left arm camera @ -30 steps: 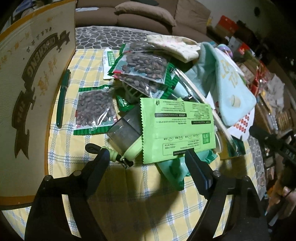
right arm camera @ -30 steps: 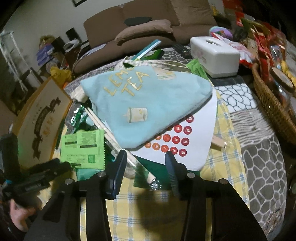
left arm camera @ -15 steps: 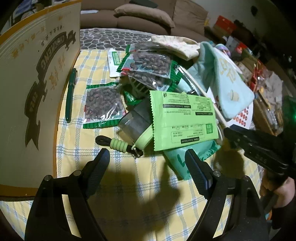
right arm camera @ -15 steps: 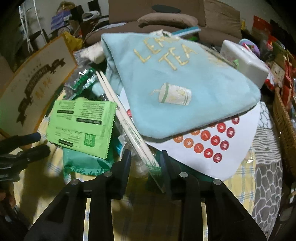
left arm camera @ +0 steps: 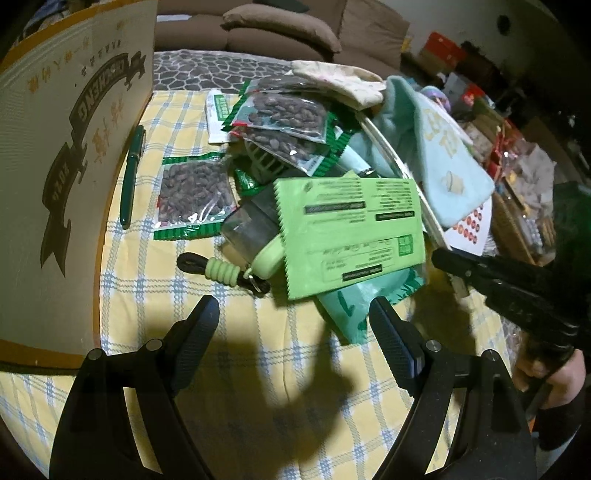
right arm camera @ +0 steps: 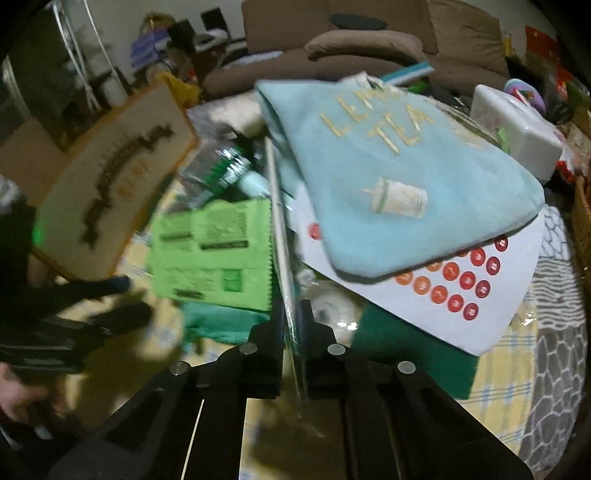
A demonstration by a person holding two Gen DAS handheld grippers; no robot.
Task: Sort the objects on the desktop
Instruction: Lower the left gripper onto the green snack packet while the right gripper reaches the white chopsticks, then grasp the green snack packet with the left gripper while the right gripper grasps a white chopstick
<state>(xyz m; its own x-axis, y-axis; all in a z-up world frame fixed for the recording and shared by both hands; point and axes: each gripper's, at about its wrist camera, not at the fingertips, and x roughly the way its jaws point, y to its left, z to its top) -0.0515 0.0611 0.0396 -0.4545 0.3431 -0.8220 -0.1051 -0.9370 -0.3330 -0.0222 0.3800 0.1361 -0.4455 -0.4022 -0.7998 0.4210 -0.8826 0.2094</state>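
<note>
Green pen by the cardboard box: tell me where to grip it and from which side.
Grip the green pen mid-barrel from above, fingers straddling its width. It lies flat on the tablecloth, alongside the cardboard box, so a side approach looks blocked. The open left gripper is nearer.

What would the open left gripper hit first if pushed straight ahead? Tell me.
Likely the bare checked tablecloth first. The left gripper points steeply down, just short of the teal packet under the light green packet; depth uncertain.

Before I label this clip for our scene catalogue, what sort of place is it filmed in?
Most likely a lived-in living room at home: a brown sofa with cushions stands behind a table under a yellow checked tablecloth, piled with snack packets, and a white tissue box sits nearby.
</note>
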